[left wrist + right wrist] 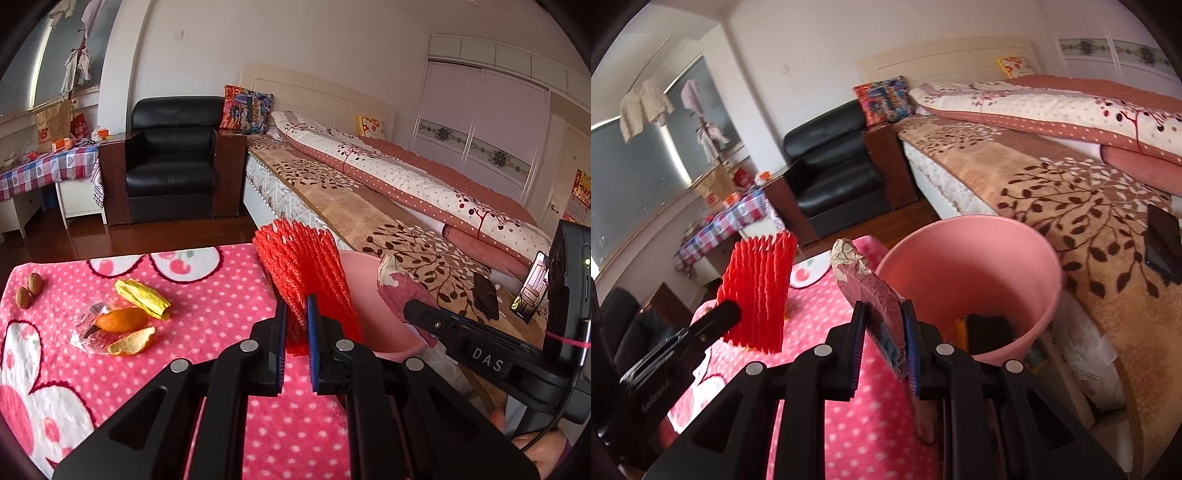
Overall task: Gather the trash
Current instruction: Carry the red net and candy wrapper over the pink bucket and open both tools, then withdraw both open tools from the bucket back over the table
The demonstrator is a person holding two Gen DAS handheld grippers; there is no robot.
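My left gripper (296, 314) is shut on a red foam fruit net (306, 273), held up over the right edge of the pink dotted table cover (207, 295). The same red net (757, 291) shows at the left in the right wrist view. My right gripper (884, 321) is shut on a crumpled pink wrapper (868, 291), just left of the pink bin (964, 243). Inside the bin lie a dark block and something yellow. The right gripper with its wrapper (397, 286) also shows beside the bin (365, 295) in the left wrist view.
Orange peels (125, 325), a yellow wrapper (142, 297), a clear plastic wrapper (86, 328) and two walnuts (29, 290) lie on the cover. A bed (369, 206) with a dark phone (1163, 247) stands right of the bin. A black armchair (171, 158) stands behind.
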